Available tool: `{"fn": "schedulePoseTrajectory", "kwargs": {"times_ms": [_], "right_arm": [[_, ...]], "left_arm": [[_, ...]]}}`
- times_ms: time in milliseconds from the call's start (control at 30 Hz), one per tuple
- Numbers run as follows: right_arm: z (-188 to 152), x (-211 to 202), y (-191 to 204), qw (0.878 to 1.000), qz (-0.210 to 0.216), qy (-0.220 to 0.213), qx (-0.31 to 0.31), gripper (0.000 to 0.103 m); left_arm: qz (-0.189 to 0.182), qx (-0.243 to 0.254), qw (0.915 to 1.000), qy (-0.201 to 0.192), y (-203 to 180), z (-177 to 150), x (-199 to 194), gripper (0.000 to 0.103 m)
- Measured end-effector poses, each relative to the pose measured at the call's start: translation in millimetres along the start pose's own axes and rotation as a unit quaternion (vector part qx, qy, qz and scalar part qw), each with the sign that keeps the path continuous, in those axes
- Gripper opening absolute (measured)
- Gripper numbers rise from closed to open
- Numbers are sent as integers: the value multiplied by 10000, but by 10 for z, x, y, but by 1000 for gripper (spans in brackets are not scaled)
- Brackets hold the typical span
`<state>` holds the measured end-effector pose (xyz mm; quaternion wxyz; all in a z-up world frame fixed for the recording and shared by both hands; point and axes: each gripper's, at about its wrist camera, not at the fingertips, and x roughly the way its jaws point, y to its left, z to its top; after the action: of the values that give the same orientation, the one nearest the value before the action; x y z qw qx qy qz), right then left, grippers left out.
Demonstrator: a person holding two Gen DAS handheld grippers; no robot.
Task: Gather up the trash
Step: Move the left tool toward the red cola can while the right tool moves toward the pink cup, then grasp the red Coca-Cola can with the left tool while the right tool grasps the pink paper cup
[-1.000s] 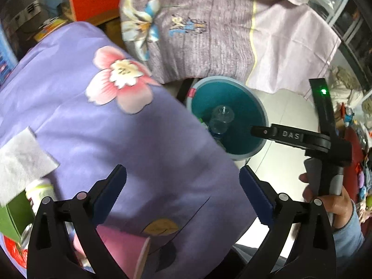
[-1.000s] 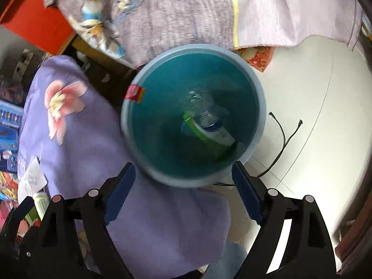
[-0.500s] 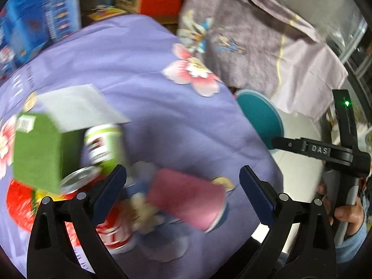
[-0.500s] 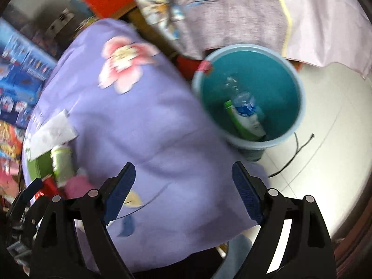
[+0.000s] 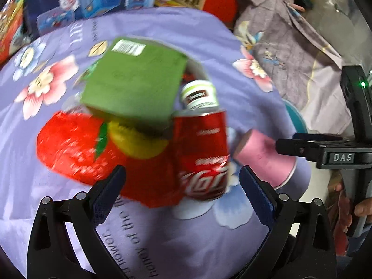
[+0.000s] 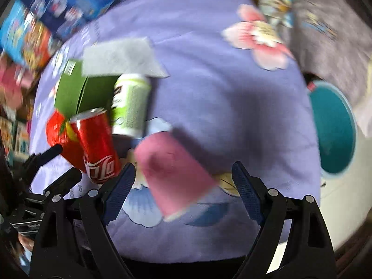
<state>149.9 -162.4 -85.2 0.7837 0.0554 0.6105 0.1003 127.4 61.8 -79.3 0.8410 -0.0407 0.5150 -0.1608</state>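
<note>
Both my tongs hang over the trash pile on the purple floral cloth [image 5: 162, 244] covering the tabletop, frames blurred. My left tongs [image 5: 182, 191] stand apart, nothing between the blue pads. The red cola can [image 5: 204, 153] lies on its side just past them at 12 o'clock, white script logo, label upside down. At 10 o'clock of the can is a flat green carton [image 5: 134, 79] with a barcode sticker, resting over a red wrapper [image 5: 74, 146] with a yellow patch. A white-and-green can [image 5: 200, 95] touches the cola can's far end. My right tongs [image 6: 183, 190] are also apart, empty, with the pink paper cup [image 6: 172, 172] lying tipped on its side right ahead between the pads' line, mouth toward me. The teal bin [image 6: 332, 132] sits at 3 o'clock, off the tabletop edge.
</note>
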Motion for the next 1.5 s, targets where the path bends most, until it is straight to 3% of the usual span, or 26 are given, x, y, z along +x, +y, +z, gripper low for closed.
{"fn": "schedulePoseTrajectory", "kwargs": {"times_ms": [233,267,300,333,667,867,967,1033,1333,1500], "right_arm": [[19,293,238,9975,-165,470,-504,80],[2,312,241,9975,-156,483,-500,78],[-21,320,235,9974,-171,481,-511,67],[-54,333,220,9972,-164,517,-517,65],[-235,199,-166,9995,42,309,89,62],[-338,114,-391,9989,196,224,357,62],[-387,85,-465,9984,300,169,443,62],[-414,75,-526,9979,383,145,498,62],[-434,207,-563,9960,684,161,555,60],[-438,87,-605,9954,739,-142,601,59]], "left_arm": [[45,-249,9997,28,270,-87,-17,98],[32,-272,9996,44,284,-86,-7,98],[20,-279,9996,58,285,-83,5,98],[5,-267,9996,72,279,-79,13,98],[43,325,9995,34,-154,0,118,98],[281,429,9986,95,-330,59,341,98],[444,414,9981,132,-375,81,455,88],[408,389,9980,278,-398,77,523,63],[378,595,9973,223,-568,35,399,62],[280,663,9972,208,-659,29,278,62]]}}
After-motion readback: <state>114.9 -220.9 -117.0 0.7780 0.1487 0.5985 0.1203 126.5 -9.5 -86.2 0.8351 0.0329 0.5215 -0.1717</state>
